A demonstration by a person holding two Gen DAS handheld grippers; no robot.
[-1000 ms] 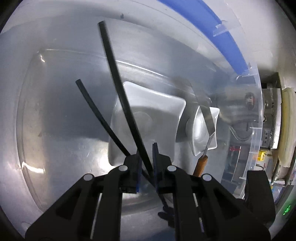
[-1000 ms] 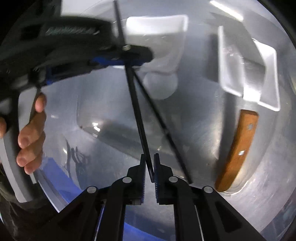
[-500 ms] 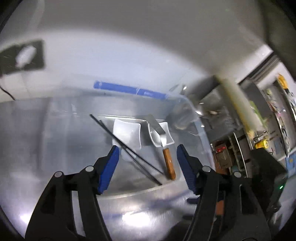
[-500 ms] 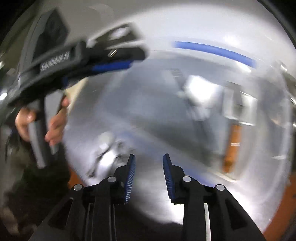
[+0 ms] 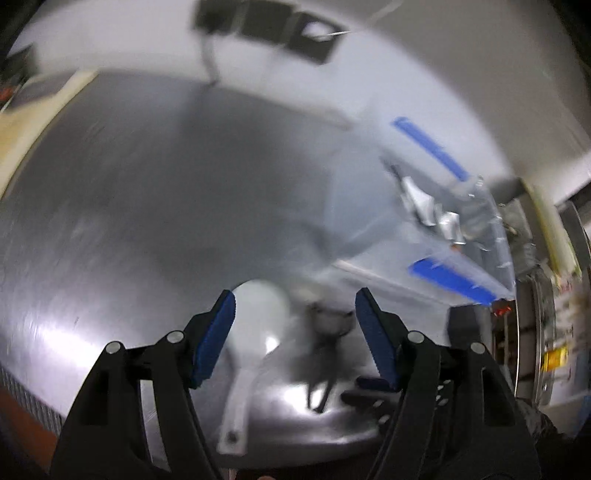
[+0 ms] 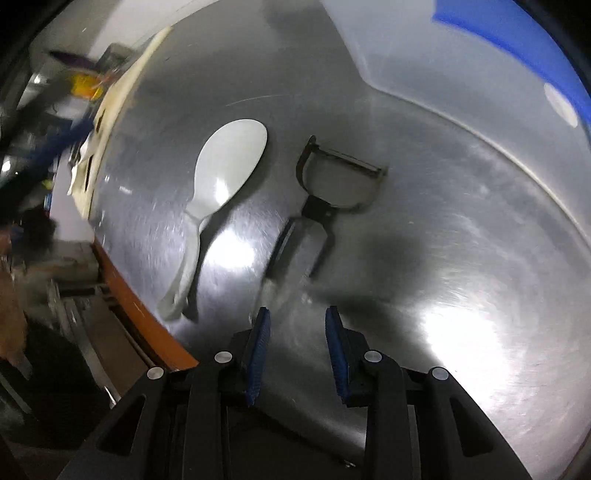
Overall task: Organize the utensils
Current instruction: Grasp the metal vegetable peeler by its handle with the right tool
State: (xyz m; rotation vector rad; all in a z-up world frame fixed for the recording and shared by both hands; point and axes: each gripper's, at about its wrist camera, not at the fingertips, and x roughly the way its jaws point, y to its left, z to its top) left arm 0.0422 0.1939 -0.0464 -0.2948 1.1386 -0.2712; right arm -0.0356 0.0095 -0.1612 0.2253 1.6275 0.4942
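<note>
A white rice paddle and a black Y-shaped peeler lie side by side on the steel counter. My right gripper is open and empty, just short of the peeler's handle. My left gripper is open and empty above the same pair; the paddle lies by its left finger and the blurred peeler between its fingers. The clear bin with blue handles holds white dishes and stands at the right in the left wrist view.
The bin's corner fills the upper right of the right wrist view. The counter's orange front edge runs down the left, with floor and clutter beyond. A white wall with a dark panel stands behind the counter.
Both grippers let go of the black chopsticks in the bin and opened. They left the bin and swung over to the counter, above the paddle and peeler.
</note>
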